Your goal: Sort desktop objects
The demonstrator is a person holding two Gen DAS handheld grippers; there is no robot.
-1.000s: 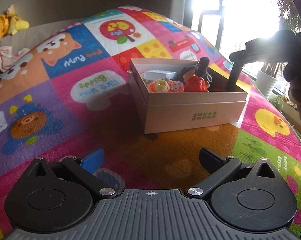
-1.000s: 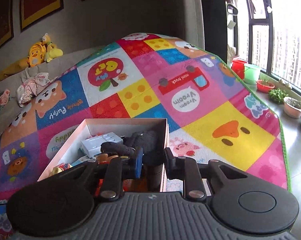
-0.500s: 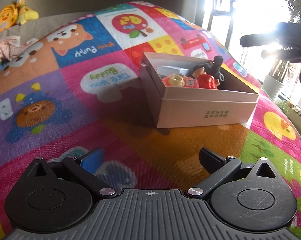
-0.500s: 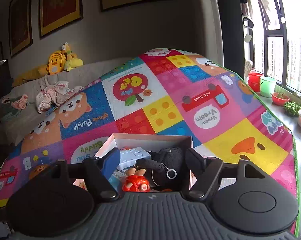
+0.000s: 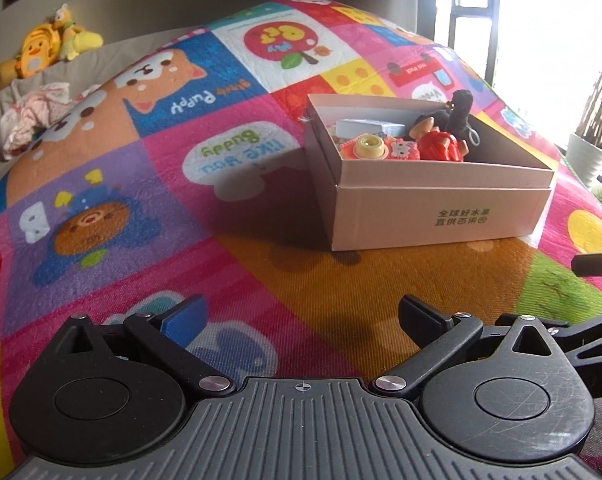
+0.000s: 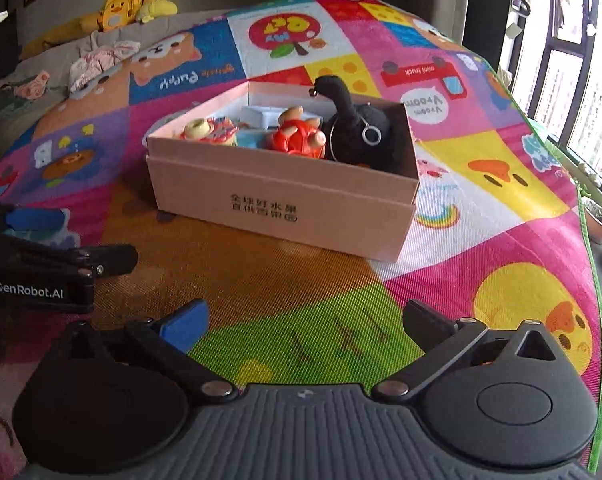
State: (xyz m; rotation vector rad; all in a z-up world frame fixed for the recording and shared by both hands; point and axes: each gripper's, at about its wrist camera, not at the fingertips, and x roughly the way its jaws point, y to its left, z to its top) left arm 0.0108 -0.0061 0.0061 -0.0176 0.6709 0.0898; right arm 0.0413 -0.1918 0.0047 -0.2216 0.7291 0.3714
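Now that it has left the box (image 6: 281, 200), the right claw (image 6: 305, 320) is opening, empty.

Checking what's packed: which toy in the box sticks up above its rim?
The black plush toy at the box's right end; its neck rises above the rim, while the red toy sits low.

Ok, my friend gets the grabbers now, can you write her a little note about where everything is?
Left gripper: open, empty, over the play mat.
Right gripper: jaws opening wide, nothing between them, near the mat's front.
Cardboard box: on the mat, holding the black plush, red toy, round yellow toy and white block.
Done: those toys are boxed.
Left: no loose toys visible on the mat.
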